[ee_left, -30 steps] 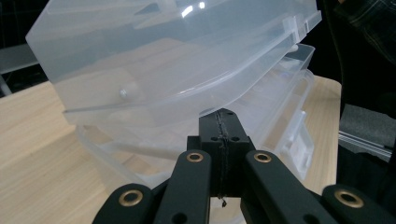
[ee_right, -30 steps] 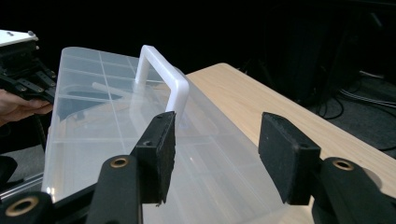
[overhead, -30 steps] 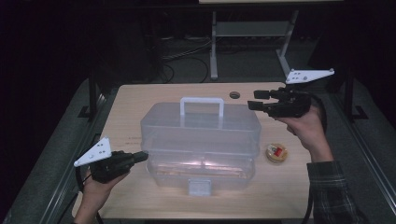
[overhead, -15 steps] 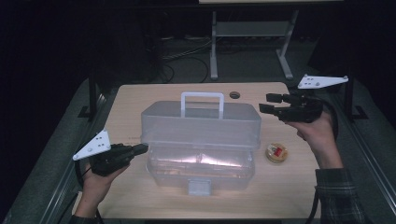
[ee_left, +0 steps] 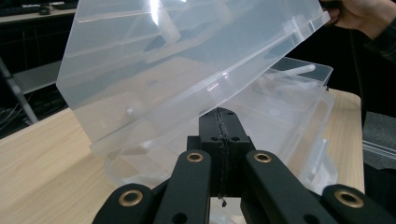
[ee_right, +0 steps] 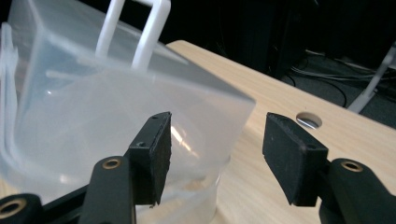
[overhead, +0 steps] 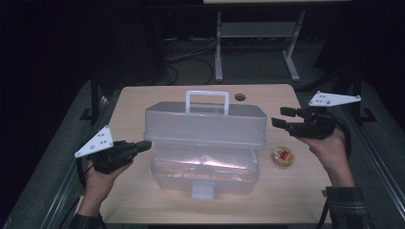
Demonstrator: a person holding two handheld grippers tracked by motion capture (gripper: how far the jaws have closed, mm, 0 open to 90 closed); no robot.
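Observation:
A clear plastic toolbox stands mid-table with its lid [overhead: 205, 124] tilted up above the base [overhead: 205, 167], and a white handle [overhead: 207, 98] sits on top. My left gripper [overhead: 145, 144] is shut, its tip at the box's left end. In the left gripper view the closed jaws [ee_left: 219, 116] reach just under the raised lid [ee_left: 163, 60], with nothing seen between them. My right gripper [overhead: 282, 117] is open, just off the lid's right end. In the right gripper view its pads [ee_right: 215, 144] stand wide apart before the lid [ee_right: 93, 107] without touching it.
A small round tin [overhead: 282, 156] with a red mark lies on the wooden table [overhead: 143, 100] right of the box, below my right hand. A cable hole [overhead: 240, 97] sits at the back. Dark floor, cables and a metal stand lie beyond the table.
My right gripper has drawn back to the right, away from the lid's end. My left gripper has edged forward toward the box. The lid stays raised.

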